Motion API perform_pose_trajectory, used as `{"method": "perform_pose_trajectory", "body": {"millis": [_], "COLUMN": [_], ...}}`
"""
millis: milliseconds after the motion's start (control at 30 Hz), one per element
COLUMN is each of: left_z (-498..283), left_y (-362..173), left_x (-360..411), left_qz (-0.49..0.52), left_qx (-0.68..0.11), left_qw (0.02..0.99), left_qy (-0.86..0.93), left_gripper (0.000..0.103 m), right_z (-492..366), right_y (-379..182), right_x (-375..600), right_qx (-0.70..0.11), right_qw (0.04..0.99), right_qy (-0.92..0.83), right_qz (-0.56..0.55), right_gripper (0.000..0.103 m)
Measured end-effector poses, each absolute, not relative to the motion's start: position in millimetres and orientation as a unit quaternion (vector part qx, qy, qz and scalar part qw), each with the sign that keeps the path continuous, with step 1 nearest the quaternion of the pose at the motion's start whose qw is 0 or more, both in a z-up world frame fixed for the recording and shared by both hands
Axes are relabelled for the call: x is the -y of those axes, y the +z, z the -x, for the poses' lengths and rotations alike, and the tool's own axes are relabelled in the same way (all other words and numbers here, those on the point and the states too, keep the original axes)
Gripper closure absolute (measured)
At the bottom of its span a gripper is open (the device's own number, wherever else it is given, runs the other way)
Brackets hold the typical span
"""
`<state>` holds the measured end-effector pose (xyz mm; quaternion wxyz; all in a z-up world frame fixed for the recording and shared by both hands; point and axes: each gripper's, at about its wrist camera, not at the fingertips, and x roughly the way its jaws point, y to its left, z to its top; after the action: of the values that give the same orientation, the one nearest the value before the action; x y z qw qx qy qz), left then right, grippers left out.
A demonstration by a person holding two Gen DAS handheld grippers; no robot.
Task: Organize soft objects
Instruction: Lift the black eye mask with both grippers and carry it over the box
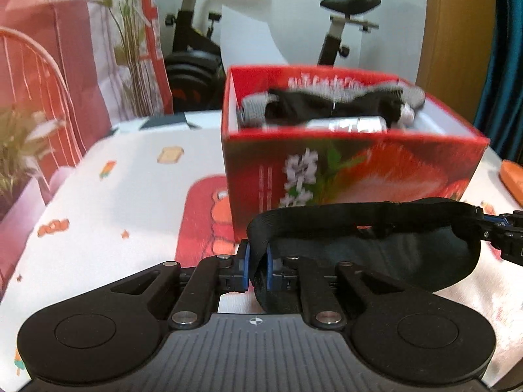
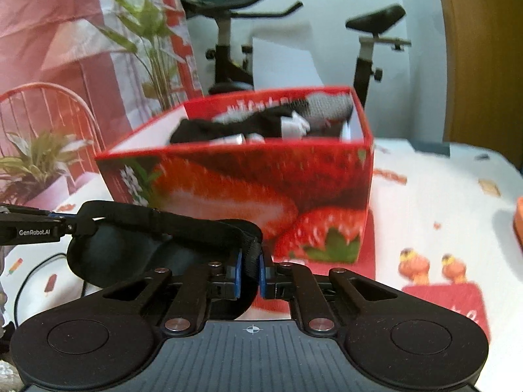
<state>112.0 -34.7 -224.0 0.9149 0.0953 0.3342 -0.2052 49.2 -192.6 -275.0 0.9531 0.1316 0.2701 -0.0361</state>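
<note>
Tabletop under a white cloth (image 1: pixel 108 202) w/ small cartoon prints & a red panel; both views slightly blurred. Nearest: left gripper (image 1: pixel 258 266), black linkage arms, blue pads, jaws clamped on one end of a black eye mask (image 1: pixel 385 248) — soft padded oval w/ a woven webbing strap across the top. Right gripper (image 2: pixel 250 272) pinches the opposite end of the mask (image 2: pixel 137 248) the same way, so the mask hangs stretched between the two, off the cloth and just in front of the box. Next back: red cardboard box (image 1: pixel 343 176), glossy, printed w/ strawberries & white flowers, open top, white inside walls. Inside it lie black and grey knit pieces (image 1: pixel 327 104), prob. socks, ribbed texture, piled loosely. Orange object (image 1: pixel 513 179) at the table's right edge, cut off. Behind the table: red wire chair (image 1: pixel 36 75), green leafy plant (image 1: pixel 19 150), pink-red-white draped fabric (image 1: pixel 81 32), black exercise bike (image 1: pixel 346 3) against a white wall.
</note>
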Motion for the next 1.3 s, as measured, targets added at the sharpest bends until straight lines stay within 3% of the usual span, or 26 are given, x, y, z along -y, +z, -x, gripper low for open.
{"method": "perform_pose_trajectory", "body": {"millis": [467,867,1300], "left_z": [-112.6,-160.5,-223.7], "left_y": [-152.8,-131.3,-172.7], "left_x": [26.0,62.0,111.1], "left_qz": [-0.060,-0.084,-0.131], "left_qx": [-0.253,-0.210,-0.321], "left_qw": [0.942,0.945,0.894], "left_qy": [-0.214,-0.237,-0.282], "left_gripper": [0.092,0.093,0.093], "right_z": [-66.3,-125.0,-160.3], "right_y": [-194.5,-175.1,-223.4], "right_x": [195.2,223.9,241.6], "right_qx": [-0.200,-0.175,-0.277], "right_qw": [0.977,0.984,0.960], "right_qy": [-0.010,-0.037,-0.047], "right_qz": [-0.068,-0.007,-0.009], "right_gripper": [0.094,0.094,0.095]}}
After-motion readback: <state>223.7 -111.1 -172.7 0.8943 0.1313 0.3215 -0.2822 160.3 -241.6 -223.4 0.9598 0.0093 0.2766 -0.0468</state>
